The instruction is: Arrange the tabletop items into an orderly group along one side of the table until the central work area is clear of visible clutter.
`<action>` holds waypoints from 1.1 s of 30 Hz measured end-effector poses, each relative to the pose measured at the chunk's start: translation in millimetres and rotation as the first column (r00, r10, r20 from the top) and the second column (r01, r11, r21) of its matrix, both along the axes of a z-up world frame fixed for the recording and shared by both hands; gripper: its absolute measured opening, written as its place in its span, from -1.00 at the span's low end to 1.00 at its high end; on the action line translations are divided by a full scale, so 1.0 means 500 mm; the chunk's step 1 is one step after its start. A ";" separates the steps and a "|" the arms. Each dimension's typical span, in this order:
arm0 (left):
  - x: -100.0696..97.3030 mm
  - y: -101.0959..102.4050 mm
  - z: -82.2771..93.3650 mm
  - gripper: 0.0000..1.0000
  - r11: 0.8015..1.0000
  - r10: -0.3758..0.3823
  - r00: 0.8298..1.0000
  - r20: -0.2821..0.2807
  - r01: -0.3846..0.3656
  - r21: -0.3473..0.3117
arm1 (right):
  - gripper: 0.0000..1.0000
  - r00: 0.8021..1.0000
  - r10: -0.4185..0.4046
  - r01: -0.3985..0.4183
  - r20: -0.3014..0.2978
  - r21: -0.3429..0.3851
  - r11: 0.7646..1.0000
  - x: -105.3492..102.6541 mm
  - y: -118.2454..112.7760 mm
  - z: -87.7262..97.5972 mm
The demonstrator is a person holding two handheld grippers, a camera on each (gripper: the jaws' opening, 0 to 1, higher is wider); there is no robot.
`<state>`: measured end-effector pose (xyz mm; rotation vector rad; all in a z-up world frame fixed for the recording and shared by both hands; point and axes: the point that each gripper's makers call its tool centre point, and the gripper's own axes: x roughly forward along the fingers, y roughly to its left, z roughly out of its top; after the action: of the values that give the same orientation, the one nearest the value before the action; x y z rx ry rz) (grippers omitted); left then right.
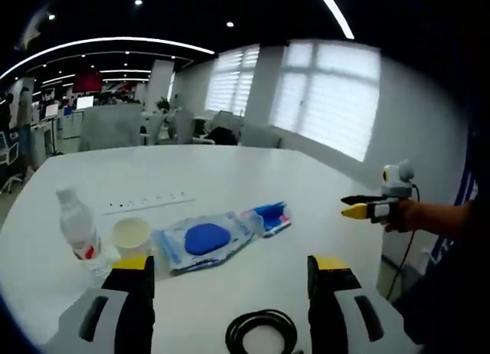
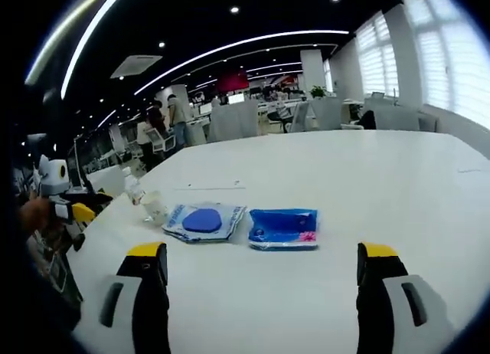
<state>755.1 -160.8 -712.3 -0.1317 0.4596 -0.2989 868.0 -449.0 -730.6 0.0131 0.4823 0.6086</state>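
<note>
Jaws of the left gripper (image 1: 230,281) stand wide apart with nothing between them, hovering over the near edge of the white worktop (image 1: 230,178); jaws of the right gripper (image 2: 262,266) are likewise spread and empty above the same surface. In the left gripper view the right gripper shows at the right, held in a hand (image 1: 402,214), its yellow-tipped jaws close together as far as can be judged at that size. Items counted on the worktop: one clear plastic water bottle (image 1: 78,230) with a red label, upright; one pale paper cup (image 1: 132,235) just beside it; one clear packet holding a blue round object (image 1: 200,239), lying flat next to the cup; one blue pouch (image 1: 266,217) with a pink mark, lying near the packet's far end; one black cable coil (image 1: 261,331) at the near edge between the left jaws. The four items form a loose row across the worktop's middle.
</note>
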 end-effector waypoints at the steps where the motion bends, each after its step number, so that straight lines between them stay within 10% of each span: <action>1: -0.008 0.003 0.001 0.71 1.000 -0.003 1.000 0.001 0.003 0.002 | 1.00 1.000 -0.001 0.001 0.001 0.003 1.000 -0.002 -0.002 -0.001; 20: -0.097 0.007 -0.033 1.00 0.998 -0.063 0.996 -0.065 0.062 -0.010 | 0.99 1.000 0.011 -0.011 -0.016 0.020 1.000 -0.130 0.036 -0.001; 33: -0.158 -0.050 -0.110 0.98 0.995 -0.096 0.983 -0.154 0.098 0.011 | 0.86 0.985 0.154 -0.157 -0.077 -0.030 0.987 -0.221 0.152 -0.064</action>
<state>676.0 -185.7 -767.2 -0.1148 0.6226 -0.3816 757.4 -372.8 -762.6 -0.0360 0.5700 0.7548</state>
